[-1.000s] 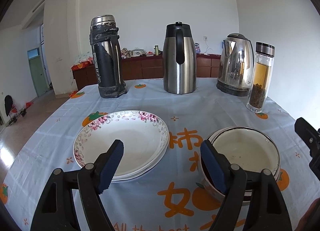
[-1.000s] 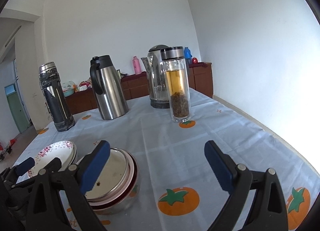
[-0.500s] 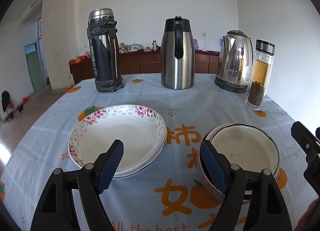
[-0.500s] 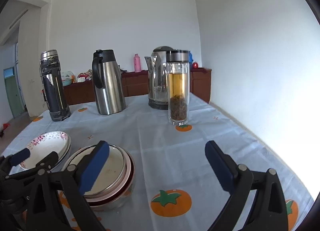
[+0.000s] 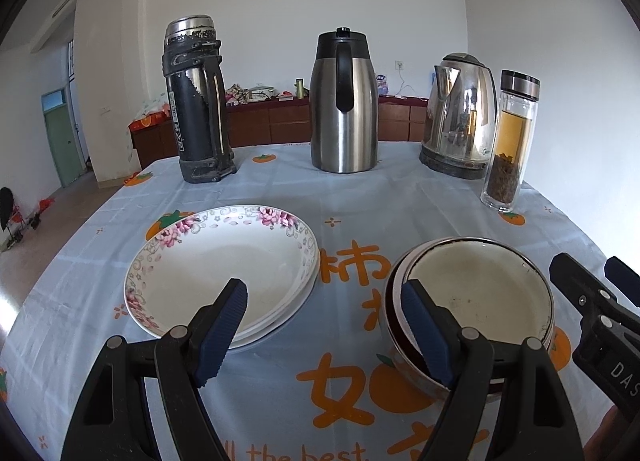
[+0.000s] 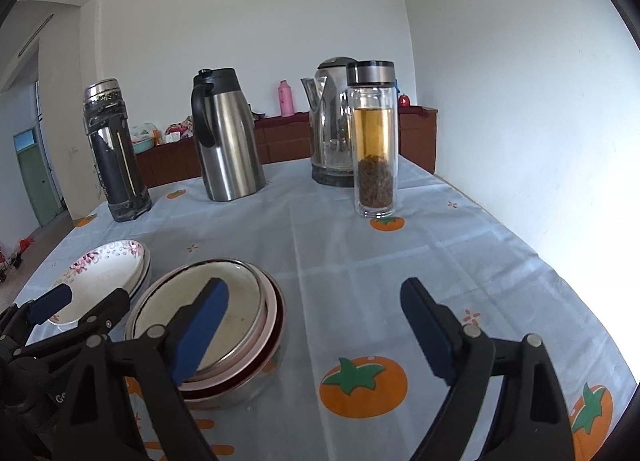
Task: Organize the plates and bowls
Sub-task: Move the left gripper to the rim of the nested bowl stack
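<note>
Both grippers, left gripper (image 5: 324, 321) and right gripper (image 6: 314, 325), hang with jaws spread, empty; the right's have just been narrowing. Only the right wrist view shows the stacked bowls' (image 6: 248, 301) clear glass base.

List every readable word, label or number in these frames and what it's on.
"柿" in orange, whole, on the tablecloth; the orange characters beside and below it are partly covered by the stacked bowls.
"ll the best" along the tablecloth's near edge, start cut off by the left gripper.
"DAS", cut off, on the right gripper's body.
"G", rest hidden, on the left gripper's body in the right wrist view.
Vertical print on the black thermos: too small to read.
</note>
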A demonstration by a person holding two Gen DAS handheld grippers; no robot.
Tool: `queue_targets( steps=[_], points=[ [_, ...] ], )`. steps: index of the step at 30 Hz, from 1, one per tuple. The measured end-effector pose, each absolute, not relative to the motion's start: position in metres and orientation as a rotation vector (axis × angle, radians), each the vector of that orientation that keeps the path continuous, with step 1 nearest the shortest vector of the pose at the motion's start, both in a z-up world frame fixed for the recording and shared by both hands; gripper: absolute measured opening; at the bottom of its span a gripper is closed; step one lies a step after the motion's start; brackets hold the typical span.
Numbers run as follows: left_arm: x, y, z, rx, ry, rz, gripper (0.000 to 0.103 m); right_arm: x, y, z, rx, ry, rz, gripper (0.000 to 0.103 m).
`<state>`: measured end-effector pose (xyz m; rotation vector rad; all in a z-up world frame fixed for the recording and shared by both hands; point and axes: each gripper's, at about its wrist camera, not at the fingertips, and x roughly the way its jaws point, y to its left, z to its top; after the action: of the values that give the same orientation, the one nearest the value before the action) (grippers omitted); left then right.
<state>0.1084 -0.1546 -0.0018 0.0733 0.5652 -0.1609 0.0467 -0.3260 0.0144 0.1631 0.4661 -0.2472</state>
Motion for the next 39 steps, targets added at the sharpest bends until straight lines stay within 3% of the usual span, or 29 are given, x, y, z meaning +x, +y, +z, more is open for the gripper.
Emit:
queue_targets(
  steps=[12,18,31,39],
  points=[
    [0.111,-0.156,-0.006,0.065,0.582,-0.161,0.081,0.052,-0.325,0.010,0.148,0.491,-0.248,0.087],
    [0.113,-0.155,-0.005,0.041,0.601,-0.168,0.081,0.059,-0.330,0.002,0.195,0.549,-0.217,0.071],
    [0.123,-0.159,-0.006,-0.074,0.700,-0.229,0.081,0.070,-0.333,-0.009,0.316,0.608,-0.098,0.060],
    [0.125,-0.160,-0.014,-0.105,0.758,-0.229,0.080,0.072,-0.333,-0.012,0.349,0.633,-0.065,0.042]
  ],
)
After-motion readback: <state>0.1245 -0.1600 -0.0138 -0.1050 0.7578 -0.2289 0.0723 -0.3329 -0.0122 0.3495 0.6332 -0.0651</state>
